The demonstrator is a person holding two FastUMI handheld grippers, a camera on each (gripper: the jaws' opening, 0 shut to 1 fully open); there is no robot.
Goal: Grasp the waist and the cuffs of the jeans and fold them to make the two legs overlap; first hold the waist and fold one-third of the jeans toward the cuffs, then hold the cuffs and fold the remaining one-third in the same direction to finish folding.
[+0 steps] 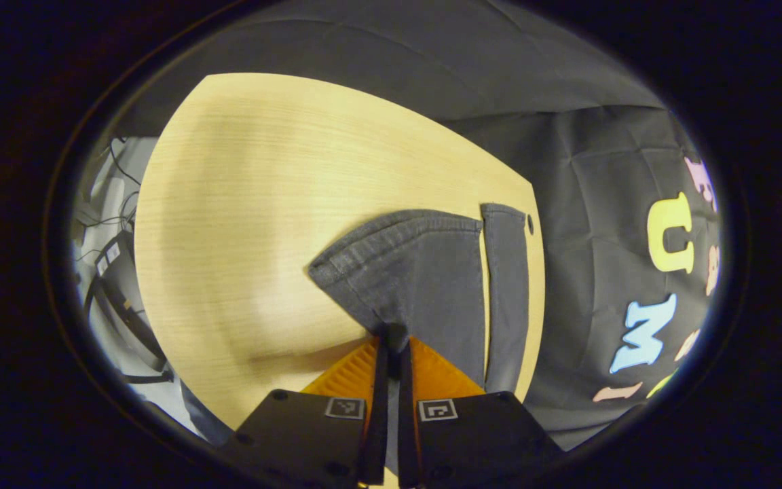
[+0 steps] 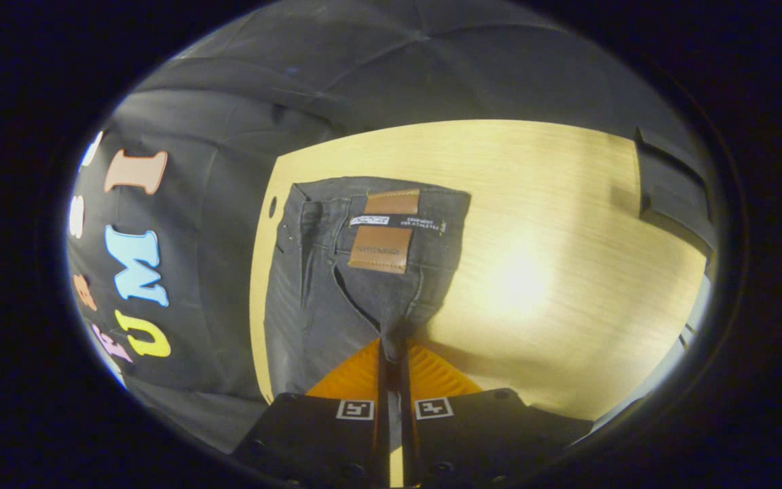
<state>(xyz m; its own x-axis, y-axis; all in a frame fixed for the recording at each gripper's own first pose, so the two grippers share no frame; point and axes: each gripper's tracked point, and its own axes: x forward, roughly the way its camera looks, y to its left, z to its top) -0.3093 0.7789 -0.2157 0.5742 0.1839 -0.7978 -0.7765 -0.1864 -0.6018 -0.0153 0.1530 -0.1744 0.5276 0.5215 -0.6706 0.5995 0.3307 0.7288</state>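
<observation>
Two grippers each pinch a bit of the dark jeans (image 2: pixel 337 285) on the wooden table (image 1: pixel 241 204). In the left gripper view, the left gripper (image 1: pixel 391 339) is squeezed tight on one cuff (image 1: pixel 404 265), lifted a little, while the other cuff (image 1: pixel 506 272) lies flat along the table's edge by the black wall. In the right gripper view, the right gripper (image 2: pixel 394 346) is squeezed tight on the waist (image 2: pixel 377 224), whose brown patch (image 2: pixel 381 249) faces up, close to the same edge.

My guess is this is the first fold, laying one leg over the other. To do it well, both ends should travel together toward that edge, keeping the cloth stretched so no wrinkles bunch up, and the edges should line up before letting go.

Both grippers point forward across the table, low over the cloth.
</observation>
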